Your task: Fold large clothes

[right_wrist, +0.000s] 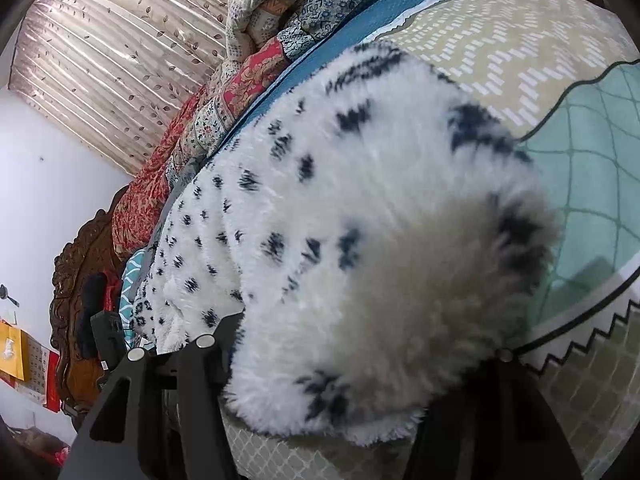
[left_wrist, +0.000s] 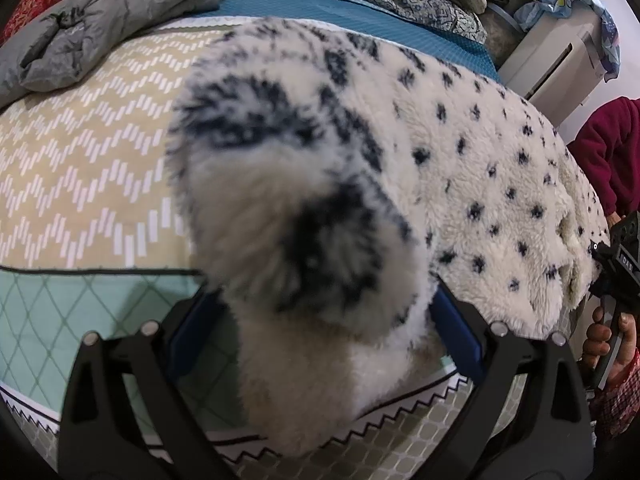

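A white fleece garment with dark blue spots (left_wrist: 460, 160) lies spread across the bed. In the left wrist view a bunched end of it rises up close to the camera, and my left gripper (left_wrist: 324, 320) is shut on that bunch, its blue pads (left_wrist: 456, 340) pressing both sides. In the right wrist view the fleece garment (right_wrist: 340, 180) mounds over my right gripper (right_wrist: 368, 344). Its fingers stand wide apart, open, with the fleece lying between and over them, and the right finger is mostly hidden. The right gripper (left_wrist: 618, 264) also shows at the fleece's far edge, held by a hand (left_wrist: 600, 340).
The bed cover (left_wrist: 80, 160) is beige zigzag with teal and blue bands. A grey jacket (left_wrist: 100, 20) lies at the back left. Patterned quilts (right_wrist: 248, 80) pile along the far side. A carved wooden headboard (right_wrist: 76, 264), a curtain (right_wrist: 120, 60) and a maroon sleeve (left_wrist: 608, 144) are nearby.
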Motion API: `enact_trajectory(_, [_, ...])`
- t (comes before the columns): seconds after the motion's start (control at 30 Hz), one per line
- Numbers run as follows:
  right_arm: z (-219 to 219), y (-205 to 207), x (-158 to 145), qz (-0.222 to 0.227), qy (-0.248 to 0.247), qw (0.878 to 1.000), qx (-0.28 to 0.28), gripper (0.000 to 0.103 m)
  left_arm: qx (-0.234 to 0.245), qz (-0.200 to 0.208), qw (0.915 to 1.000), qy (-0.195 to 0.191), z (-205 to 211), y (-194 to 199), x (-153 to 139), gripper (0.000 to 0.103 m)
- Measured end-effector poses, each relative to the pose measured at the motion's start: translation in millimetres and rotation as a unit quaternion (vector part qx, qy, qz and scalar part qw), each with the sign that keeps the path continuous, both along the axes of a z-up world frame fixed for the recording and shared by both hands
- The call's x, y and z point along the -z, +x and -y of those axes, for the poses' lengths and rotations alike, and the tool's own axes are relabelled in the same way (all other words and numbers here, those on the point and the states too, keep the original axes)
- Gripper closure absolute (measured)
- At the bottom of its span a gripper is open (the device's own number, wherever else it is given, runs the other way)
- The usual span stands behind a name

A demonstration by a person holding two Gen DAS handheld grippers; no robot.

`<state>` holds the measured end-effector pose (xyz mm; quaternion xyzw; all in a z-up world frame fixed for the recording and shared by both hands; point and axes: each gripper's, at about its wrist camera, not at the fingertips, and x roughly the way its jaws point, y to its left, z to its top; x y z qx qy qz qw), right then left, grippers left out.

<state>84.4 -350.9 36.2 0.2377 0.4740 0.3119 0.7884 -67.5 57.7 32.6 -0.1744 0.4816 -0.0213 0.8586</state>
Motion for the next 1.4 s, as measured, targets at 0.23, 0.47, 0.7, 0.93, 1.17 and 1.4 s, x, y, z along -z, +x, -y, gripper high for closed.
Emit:
enact_trajectory(0.23, [8.6,1.0,2.5,-0.003,0.007,1.0,-0.003,0.06,0.0,0.0,1.0,0.0,0.5,-0.1,-0.2,0.009])
enact_trajectory(0.47, [7.7,3.3,1.7,-0.011,0.003,1.0,-0.005,0.06,0.001,-0.002,1.0,0.001,1.4,0.7,0.3,0.009])
enact_trajectory(0.7, [7.4,0.5,1.1,-0.011,-0.001,1.0,-0.004,0.06,0.004,-0.003,1.0,-0.002,0.9,0.8,1.2,0.009])
enact_trajectory(0.93, [7.7,-1.1,0.8,-0.012,-0.001,1.0,-0.005,0.06,0.004,0.001,1.0,-0.003,0.9,-1.2,0.8,0.009])
enact_trajectory(1.17, [7.5,0.0,0.2,-0.02,-0.004,1.0,-0.007,0.059,0.008,-0.002,0.9999,-0.007,-0.3,-3.6,1.0,0.009])
enact_trajectory(1.4, [7.2,0.5,0.2,-0.025,-0.006,1.0,-0.007,0.06,0.009,0.0,0.9999,-0.006,-1.0,-3.3,0.8,0.009])
